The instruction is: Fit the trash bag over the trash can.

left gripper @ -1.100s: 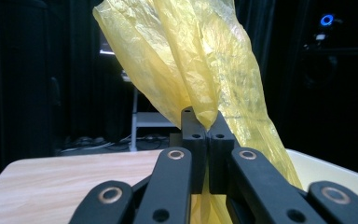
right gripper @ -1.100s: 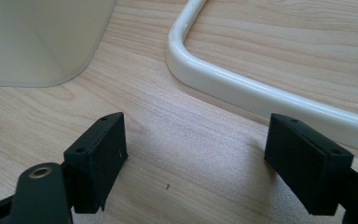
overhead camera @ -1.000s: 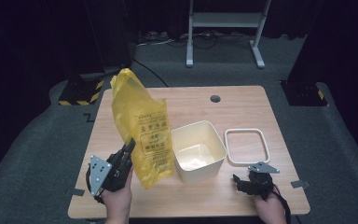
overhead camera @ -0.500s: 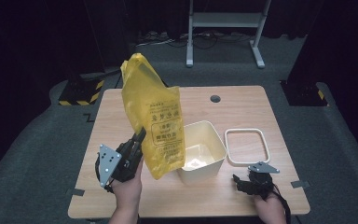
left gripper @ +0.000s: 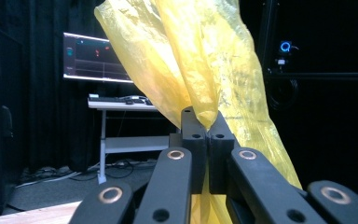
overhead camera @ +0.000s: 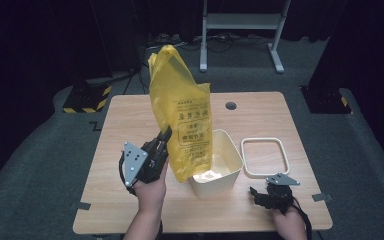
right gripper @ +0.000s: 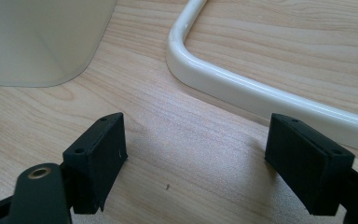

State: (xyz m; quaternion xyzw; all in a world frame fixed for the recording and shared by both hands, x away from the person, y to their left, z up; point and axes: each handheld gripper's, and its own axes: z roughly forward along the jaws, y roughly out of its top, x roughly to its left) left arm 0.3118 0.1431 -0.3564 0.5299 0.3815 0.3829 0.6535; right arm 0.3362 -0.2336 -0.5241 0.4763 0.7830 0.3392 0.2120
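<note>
Cream plastic bin (overhead camera: 227, 167) stands open near the middle of the wooden table (overhead camera: 130, 120), with something pale lying on its floor that is too small to identify. Just beside it lies a white rectangular frame (overhead camera: 265, 156), flat on the wood. The left gripper (overhead camera: 161, 145) has its jaws pinched tight on a fold of the yellow plastic bag (overhead camera: 180, 115), holding it upright with its lower end hanging into the bin's left side. The right gripper (overhead camera: 260, 192) rests low near the table's front edge, jaws spread wide around nothing, close to the frame's corner.
</note>
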